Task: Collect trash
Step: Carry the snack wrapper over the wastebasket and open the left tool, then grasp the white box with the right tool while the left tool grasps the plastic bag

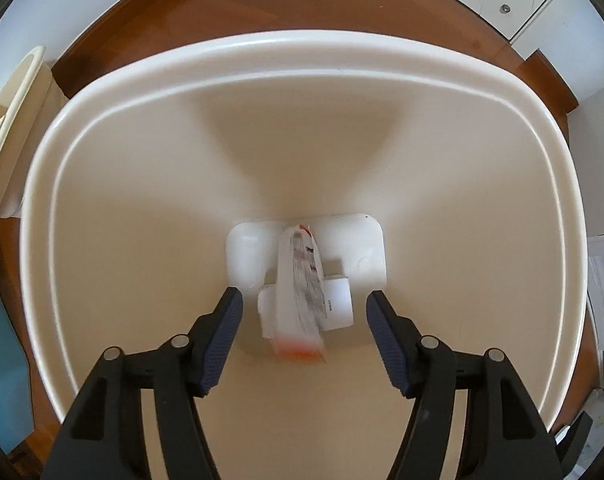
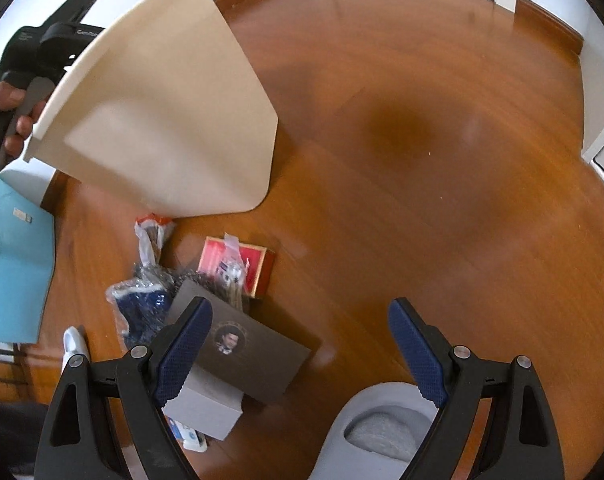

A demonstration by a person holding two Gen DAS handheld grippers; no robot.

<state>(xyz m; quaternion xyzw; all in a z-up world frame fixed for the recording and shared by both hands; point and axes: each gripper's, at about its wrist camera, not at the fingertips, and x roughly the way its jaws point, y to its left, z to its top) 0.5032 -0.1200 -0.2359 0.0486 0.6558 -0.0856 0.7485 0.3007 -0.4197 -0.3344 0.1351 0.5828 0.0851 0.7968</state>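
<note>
we see left gripper (image 1: pixel 303 312) released over bin (image 1: pixel 102 92), carton (image 1: pixel 302 292) inside | right gripper (image 2: pixel 300 344) released, idle | pile (image 2: pixel 206 288) left at 7 o'clock of bin

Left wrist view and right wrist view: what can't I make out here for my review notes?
- Carton in the bin, left wrist view: motion blur smears its print, so it is unreadable.
- White item beneath it: mostly covered by the carton.
- Bin's opening, right wrist view: only the bin's outer wall shows.
- Grey box: partly behind the right gripper.
- Red box: partly covered by a clear wrapper.
</note>
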